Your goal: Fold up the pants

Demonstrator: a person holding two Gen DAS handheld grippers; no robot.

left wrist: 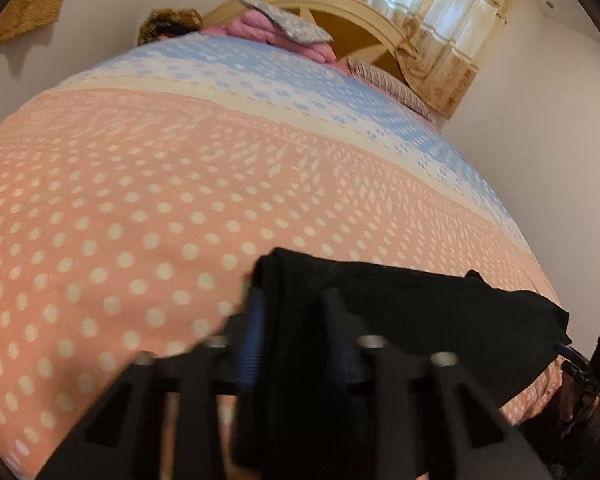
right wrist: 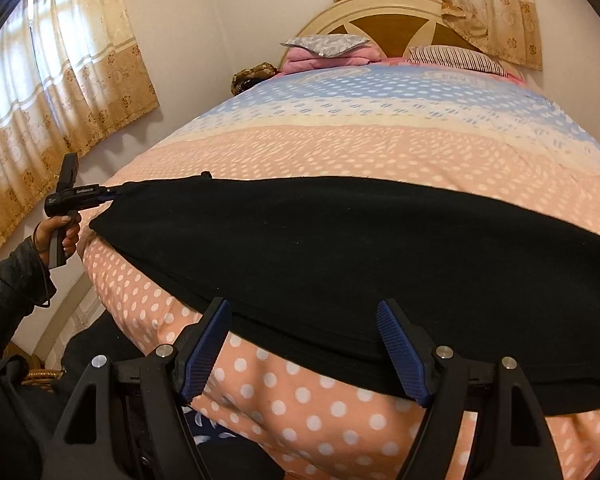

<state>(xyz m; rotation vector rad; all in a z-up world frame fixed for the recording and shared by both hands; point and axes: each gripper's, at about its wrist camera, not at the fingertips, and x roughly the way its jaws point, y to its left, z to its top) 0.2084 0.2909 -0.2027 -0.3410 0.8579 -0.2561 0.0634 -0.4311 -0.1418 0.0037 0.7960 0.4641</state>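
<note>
left wrist view shows the left gripper clamped on the black pants. right gripper gapes wide, holding nothing, over the polka-dot bedspread.

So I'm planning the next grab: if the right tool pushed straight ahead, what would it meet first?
Most likely the black pants; the open right tool points at their near edge on the bed.

Polka-dot bedspread, striped pillow, arched headboard, floral curtains
</note>
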